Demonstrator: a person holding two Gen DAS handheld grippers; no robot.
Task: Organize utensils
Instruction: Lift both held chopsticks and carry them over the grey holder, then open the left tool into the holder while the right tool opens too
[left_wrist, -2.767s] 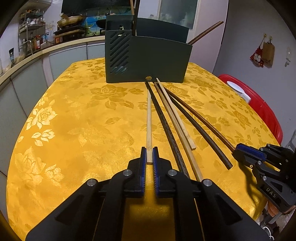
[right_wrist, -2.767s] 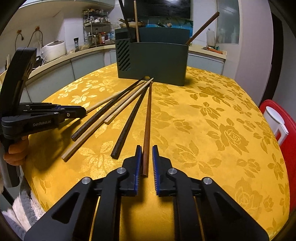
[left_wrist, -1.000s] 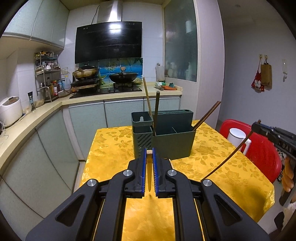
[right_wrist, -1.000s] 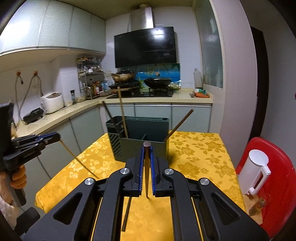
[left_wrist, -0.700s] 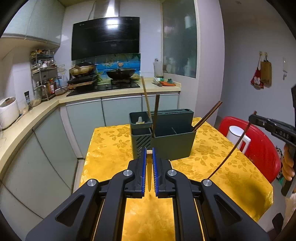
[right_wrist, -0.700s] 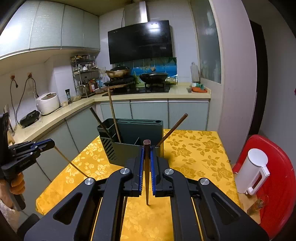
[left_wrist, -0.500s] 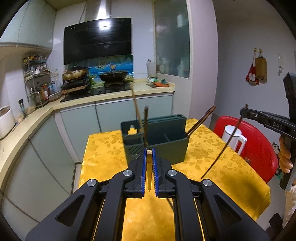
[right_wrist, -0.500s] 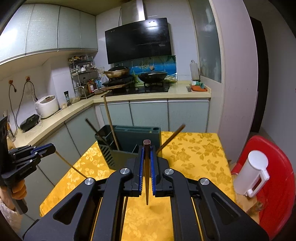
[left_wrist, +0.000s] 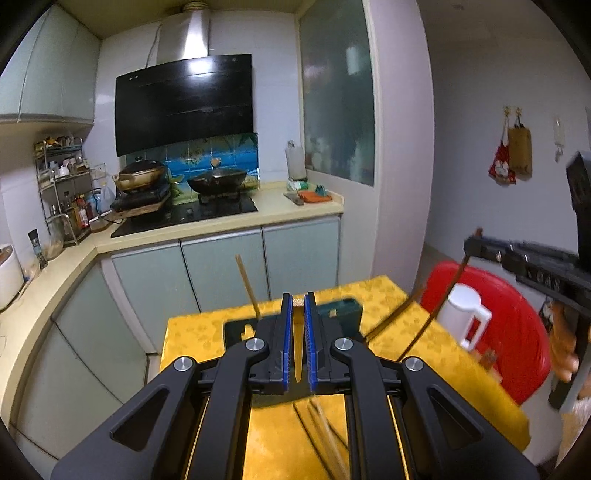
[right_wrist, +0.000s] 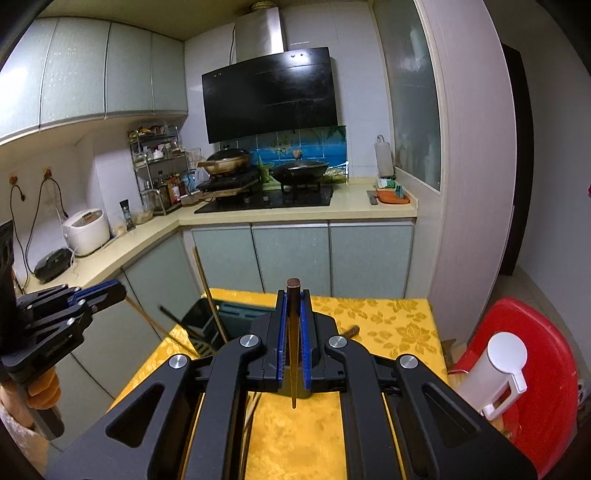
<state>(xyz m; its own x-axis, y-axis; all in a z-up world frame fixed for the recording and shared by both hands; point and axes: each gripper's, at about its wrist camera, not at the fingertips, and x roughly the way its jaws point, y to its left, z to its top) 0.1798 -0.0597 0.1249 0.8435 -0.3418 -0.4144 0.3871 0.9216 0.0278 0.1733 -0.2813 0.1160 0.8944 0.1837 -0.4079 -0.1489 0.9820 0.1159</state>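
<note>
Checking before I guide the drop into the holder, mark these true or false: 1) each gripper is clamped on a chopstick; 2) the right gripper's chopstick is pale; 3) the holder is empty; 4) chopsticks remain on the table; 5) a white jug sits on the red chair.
1) True: the left gripper and the right gripper are each shut on one.
2) False: its dark brown chopstick hangs upright; the pale chopstick is in the left.
3) False: the dark holder already has chopsticks.
4) True: loose chopsticks lie on the yellow table.
5) True: white jug, red chair.
</note>
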